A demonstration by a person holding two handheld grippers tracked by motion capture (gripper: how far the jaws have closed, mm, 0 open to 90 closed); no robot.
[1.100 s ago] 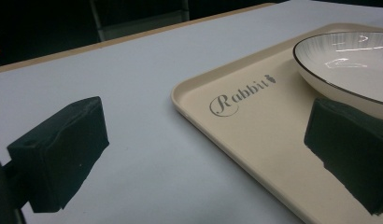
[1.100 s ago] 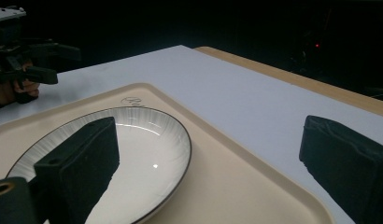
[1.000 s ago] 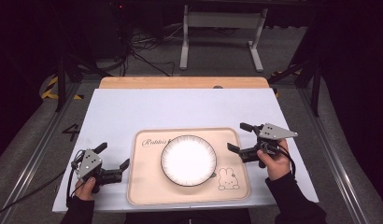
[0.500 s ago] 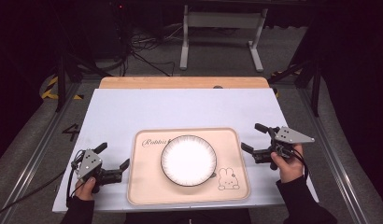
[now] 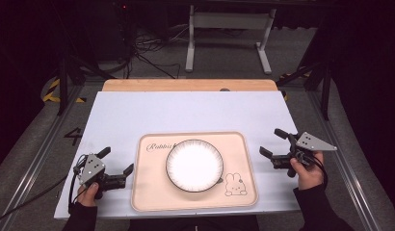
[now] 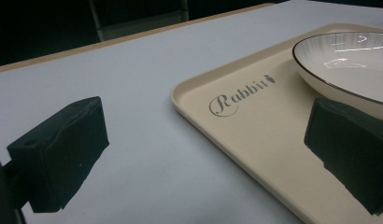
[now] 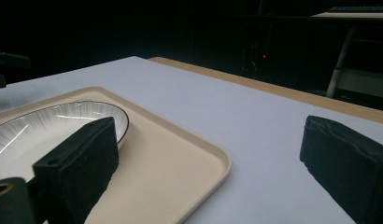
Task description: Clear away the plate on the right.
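A beige tray (image 5: 152, 192) with a rabbit drawing lies at the near middle of the white table (image 5: 186, 113). On it sits a white plate with a dark rim (image 5: 194, 165). My left gripper (image 5: 117, 160) rests open just left of the tray, holding nothing. My right gripper (image 5: 270, 142) is open to the right of the tray, also holding nothing. In the left gripper view the open gripper (image 6: 199, 140) spans the tray's edge (image 6: 255, 126), with the plate (image 6: 348, 60) behind the right jaw. The right gripper view has its open gripper (image 7: 213, 154), the tray's corner (image 7: 171, 154) and the plate (image 7: 40, 126).
A wooden strip (image 5: 186, 85) runs along the table's far edge. Beyond it, on the dark floor, stand a metal frame (image 5: 229, 29) and cables (image 5: 142, 53). Metal rails (image 5: 345, 163) flank the table on both sides.
My right gripper has moved right and back toward the person, away from the tray's right edge. The left gripper, tray and plate have stayed put.
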